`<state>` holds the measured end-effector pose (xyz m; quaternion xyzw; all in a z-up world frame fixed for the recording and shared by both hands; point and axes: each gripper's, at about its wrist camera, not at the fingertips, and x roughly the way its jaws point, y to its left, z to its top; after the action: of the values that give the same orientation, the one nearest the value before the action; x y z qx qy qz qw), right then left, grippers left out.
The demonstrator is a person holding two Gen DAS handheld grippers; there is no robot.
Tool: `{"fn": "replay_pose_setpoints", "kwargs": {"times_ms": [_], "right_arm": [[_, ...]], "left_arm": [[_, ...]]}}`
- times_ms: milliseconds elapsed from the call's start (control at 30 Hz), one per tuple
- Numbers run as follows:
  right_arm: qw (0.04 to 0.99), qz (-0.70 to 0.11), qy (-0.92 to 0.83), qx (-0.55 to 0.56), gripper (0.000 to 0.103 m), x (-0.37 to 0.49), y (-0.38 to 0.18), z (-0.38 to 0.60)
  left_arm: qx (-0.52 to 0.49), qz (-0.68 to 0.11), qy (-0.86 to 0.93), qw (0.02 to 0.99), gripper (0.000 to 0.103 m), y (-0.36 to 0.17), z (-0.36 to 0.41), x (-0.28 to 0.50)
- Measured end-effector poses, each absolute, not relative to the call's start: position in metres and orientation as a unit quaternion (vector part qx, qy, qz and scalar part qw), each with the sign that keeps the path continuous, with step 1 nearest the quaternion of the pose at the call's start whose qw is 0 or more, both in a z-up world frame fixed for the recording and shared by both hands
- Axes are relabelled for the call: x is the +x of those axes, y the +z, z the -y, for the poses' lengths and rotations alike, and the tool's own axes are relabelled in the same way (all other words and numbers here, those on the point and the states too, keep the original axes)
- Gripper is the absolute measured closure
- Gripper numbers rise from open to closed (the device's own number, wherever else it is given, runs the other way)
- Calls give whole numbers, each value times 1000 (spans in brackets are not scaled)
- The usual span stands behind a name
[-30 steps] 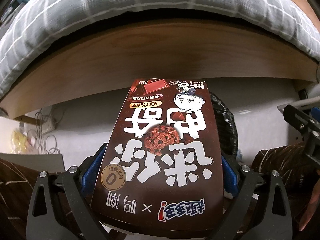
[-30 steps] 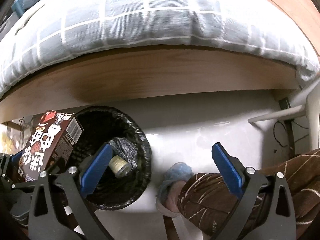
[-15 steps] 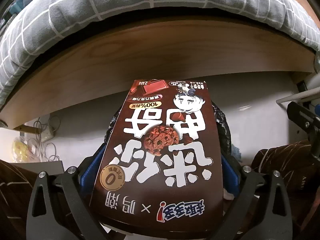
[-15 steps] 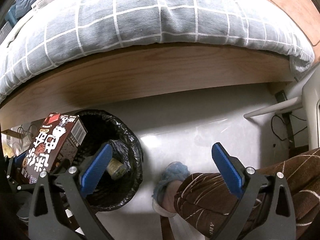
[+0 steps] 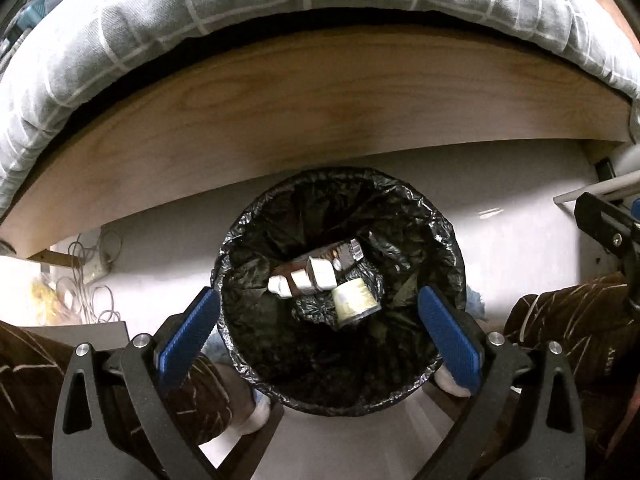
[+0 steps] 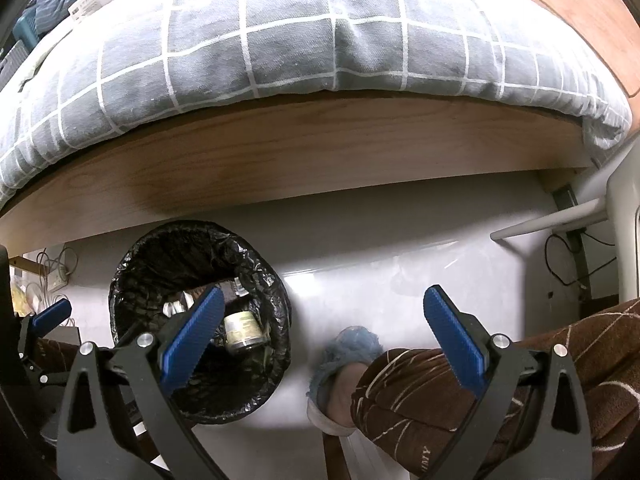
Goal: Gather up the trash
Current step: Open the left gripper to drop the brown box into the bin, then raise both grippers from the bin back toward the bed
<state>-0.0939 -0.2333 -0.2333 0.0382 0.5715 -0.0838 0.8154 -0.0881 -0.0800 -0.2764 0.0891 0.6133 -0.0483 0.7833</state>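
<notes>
A round bin with a black liner (image 5: pixel 240 240) (image 6: pixel 132 256) stands on the pale floor below the bed. Inside it lies the brown cookie box (image 5: pixel 316 270) (image 6: pixel 228 292), end up, beside a small yellow-lidded can (image 5: pixel 354 300) (image 6: pixel 242 330). My left gripper (image 5: pixel 318 332) hangs open directly above the bin, its blue pads either side of the opening and nothing between them. In the right wrist view my right gripper (image 6: pixel 320 336) is open and empty to the right of the bin, over the floor and a person's leg.
A wooden bed frame (image 5: pixel 320 100) with a grey checked duvet (image 6: pixel 280 40) runs across the back. A person's legs in brown patterned trousers (image 6: pixel 460 392) and a blue fuzzy slipper (image 6: pixel 348 348) flank the bin. Cables and a power strip (image 5: pixel 86 268) lie at left; a white rail (image 6: pixel 552 224) stands right.
The left gripper has opened and the cookie box has dropped from it into the bin. The right gripper has stayed open, shifting only slightly.
</notes>
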Motion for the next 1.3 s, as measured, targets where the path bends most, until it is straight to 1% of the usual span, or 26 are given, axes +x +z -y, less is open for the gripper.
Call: {"fn": "replay_pose_setpoints", "kwargs": {"times_ms": [267, 500, 733, 967, 1300], "right_arm": [[834, -544, -82, 38, 7, -92, -215, 232], [865, -495, -80, 25, 7, -93, -181, 229], [885, -459, -80, 13, 7, -95, -154, 227], [905, -419, -77, -1, 7, -98, -119, 223], [924, -374, -82, -1, 7, -97, -82, 222]], "left_arm": [[79, -588, -42, 804, 6, -250, 68, -87], [75, -537, -40, 839, 6, -208, 59, -88], [56, -504, -28, 861, 6, -174, 45, -85], [46, -485, -39, 873, 6, -145, 40, -84], [39, -468, -45, 882, 6, -119, 36, -79]]}}
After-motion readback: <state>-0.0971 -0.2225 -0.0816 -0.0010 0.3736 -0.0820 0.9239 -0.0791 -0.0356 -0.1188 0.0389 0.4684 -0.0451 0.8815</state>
